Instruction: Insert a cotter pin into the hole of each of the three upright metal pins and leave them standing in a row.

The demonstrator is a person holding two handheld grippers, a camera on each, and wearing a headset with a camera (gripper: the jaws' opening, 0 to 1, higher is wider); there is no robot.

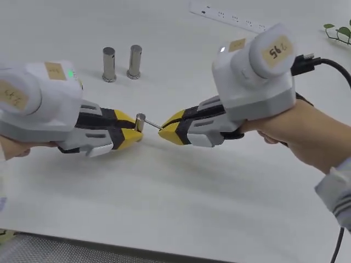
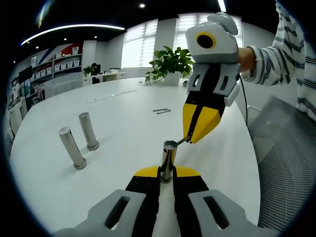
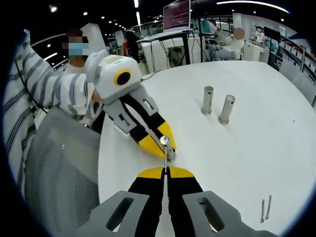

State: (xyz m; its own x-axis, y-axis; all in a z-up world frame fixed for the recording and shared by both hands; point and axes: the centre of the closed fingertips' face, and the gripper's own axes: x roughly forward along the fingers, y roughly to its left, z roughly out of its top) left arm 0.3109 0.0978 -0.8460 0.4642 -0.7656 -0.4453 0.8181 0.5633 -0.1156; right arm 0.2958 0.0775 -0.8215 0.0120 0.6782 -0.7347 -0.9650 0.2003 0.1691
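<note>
The left hand-held gripper (image 1: 133,130) was clenched on a metal pin (image 1: 140,121) mid-tabletop (image 1: 181,203); the right hand-held gripper (image 1: 164,129) pinched a cotter pin (image 1: 153,124), its tip at that pin's head. A second metal pin (image 1: 108,64) and a third metal pin (image 1: 135,61) stood upright side by side toward the far edge — bare surface ran wide to the near edge

A tan sticker (image 1: 277,50) on the right gripper (image 1: 163,130) carries handwritten digits that look like "95" (written at a slant). The other sticker (image 1: 13,96), on the left gripper (image 1: 137,129), bears an illegible scribble.
</note>
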